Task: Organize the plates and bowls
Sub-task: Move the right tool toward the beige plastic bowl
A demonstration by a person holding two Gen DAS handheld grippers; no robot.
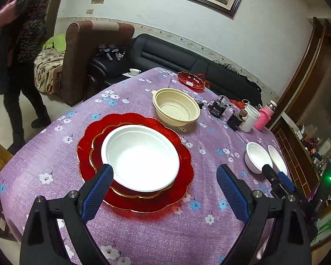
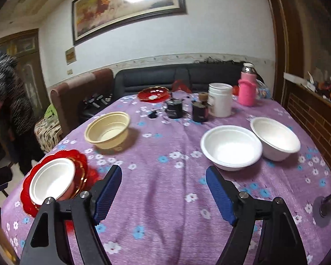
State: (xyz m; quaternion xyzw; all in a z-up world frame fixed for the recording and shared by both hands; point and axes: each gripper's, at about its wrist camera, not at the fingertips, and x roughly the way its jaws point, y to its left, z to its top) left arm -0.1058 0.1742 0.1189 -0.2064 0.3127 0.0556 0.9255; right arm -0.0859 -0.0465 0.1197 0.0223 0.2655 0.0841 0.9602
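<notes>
A white bowl [image 1: 140, 154] sits on stacked red scalloped plates [image 1: 86, 152], just ahead of my left gripper [image 1: 165, 172], which is open with nothing between its blue pads. A ribbed cream bowl [image 1: 176, 107] stands behind them. In the right wrist view my right gripper [image 2: 164, 172] is open over bare purple floral cloth and holds nothing. Two white bowls [image 2: 230, 148] [image 2: 275, 138] stand side by side ahead of it to the right. The cream bowl [image 2: 108, 130] and the bowl on the red plates [image 2: 51, 180] lie to its left.
A small red dish [image 2: 153, 93] sits at the table's far edge. Near it stand a white jar [image 2: 220, 102], a pink bottle [image 2: 247, 88] and two dark small devices [image 2: 174, 109]. A person [image 2: 8, 101] stands off the table's left side. A dark sofa [image 2: 187, 75] lies behind.
</notes>
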